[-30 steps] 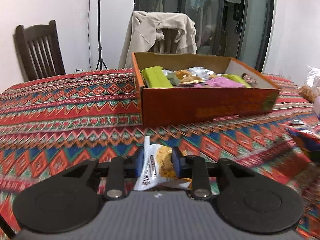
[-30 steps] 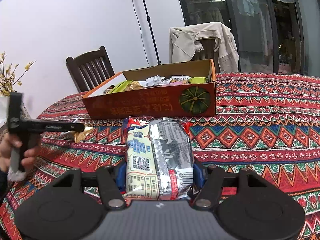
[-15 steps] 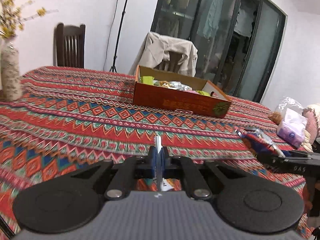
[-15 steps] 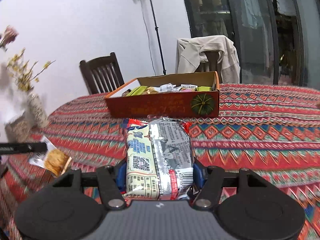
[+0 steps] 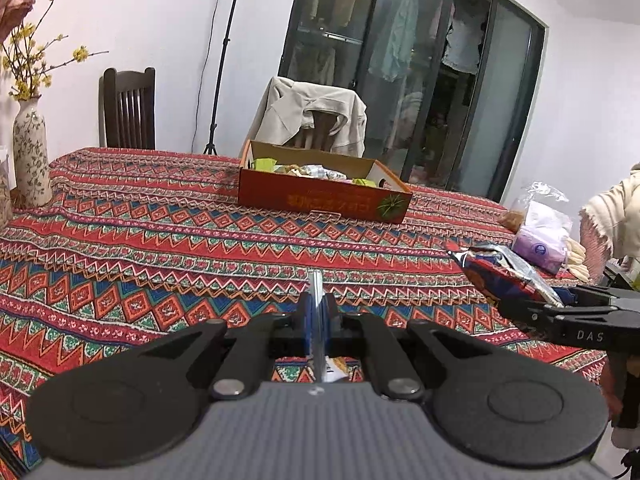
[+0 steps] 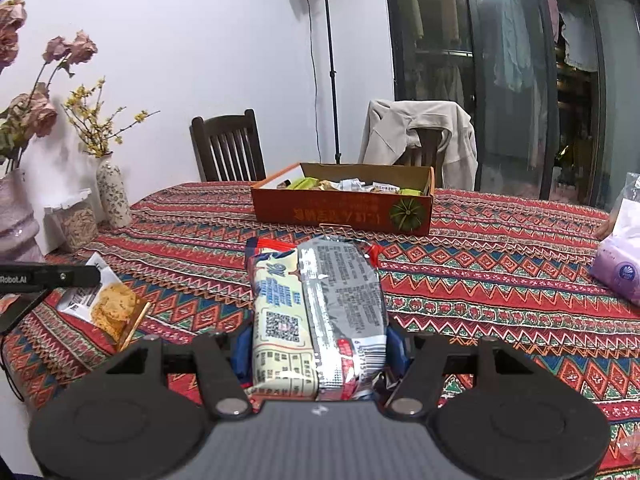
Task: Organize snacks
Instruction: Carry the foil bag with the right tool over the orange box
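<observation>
My left gripper (image 5: 315, 312) is shut on a small cookie packet (image 5: 318, 320), seen edge-on between the blue pads; the right wrist view shows the same packet (image 6: 106, 304) hanging from the left gripper (image 6: 80, 276). My right gripper (image 6: 316, 344) is shut on a large silver, white and red snack pack (image 6: 320, 308), also seen in the left wrist view (image 5: 504, 268). An orange cardboard box (image 5: 320, 200) holding several snacks stands far across the table (image 6: 340, 208). Both grippers are held above the table, well short of the box.
The table has a red patterned cloth (image 5: 160, 240). Flower vases (image 6: 112, 196) and a jar (image 6: 76, 224) stand at the left edge. A purple tissue pack (image 6: 620, 264) and plastic bags lie at the right. Chairs (image 6: 228, 148) stand behind the table.
Both grippers have pulled back and risen from the box, which now looks smaller and farther. The left gripper closed flat on the cookie packet and lifted it off the cloth.
</observation>
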Available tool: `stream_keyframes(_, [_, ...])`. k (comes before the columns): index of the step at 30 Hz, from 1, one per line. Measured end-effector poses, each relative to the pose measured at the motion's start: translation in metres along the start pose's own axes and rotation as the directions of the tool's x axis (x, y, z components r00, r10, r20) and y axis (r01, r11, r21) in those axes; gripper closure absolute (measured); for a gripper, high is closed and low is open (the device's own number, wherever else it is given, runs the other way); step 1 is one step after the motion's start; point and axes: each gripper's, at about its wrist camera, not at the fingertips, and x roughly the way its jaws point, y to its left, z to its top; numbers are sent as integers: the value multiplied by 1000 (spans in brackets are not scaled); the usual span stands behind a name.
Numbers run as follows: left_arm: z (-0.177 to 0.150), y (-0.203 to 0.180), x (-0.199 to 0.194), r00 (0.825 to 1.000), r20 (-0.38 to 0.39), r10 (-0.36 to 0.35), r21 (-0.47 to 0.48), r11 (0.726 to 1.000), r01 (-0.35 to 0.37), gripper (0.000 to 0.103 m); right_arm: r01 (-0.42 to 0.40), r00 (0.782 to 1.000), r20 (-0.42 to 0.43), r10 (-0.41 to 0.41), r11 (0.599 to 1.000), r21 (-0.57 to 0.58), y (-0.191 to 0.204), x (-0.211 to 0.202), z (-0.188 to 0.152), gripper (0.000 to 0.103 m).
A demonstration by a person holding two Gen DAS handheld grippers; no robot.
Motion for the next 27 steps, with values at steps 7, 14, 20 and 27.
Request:
stream_keyframes(7, [18, 2, 9, 999, -3, -34, 3, 999, 34, 97, 7, 1000, 0, -7, 1000, -14, -1, -1, 4, 41])
stream_keyframes(14, [60, 4, 49, 995, -26, -92, 25, 995, 92, 97, 17, 1000, -3, -17, 999, -31, -13, 27, 25, 41])
stream_keyframes(20, [125, 4, 108, 992, -21, -127, 80, 989, 128, 97, -4, 1000, 11, 4, 999, -52, -36, 71, 74, 41])
stream_keyframes(27, [207, 7, 199, 991, -26, -133, 44, 990, 134, 97, -34, 999, -14, 34, 998, -59, -68, 152, 154, 41])
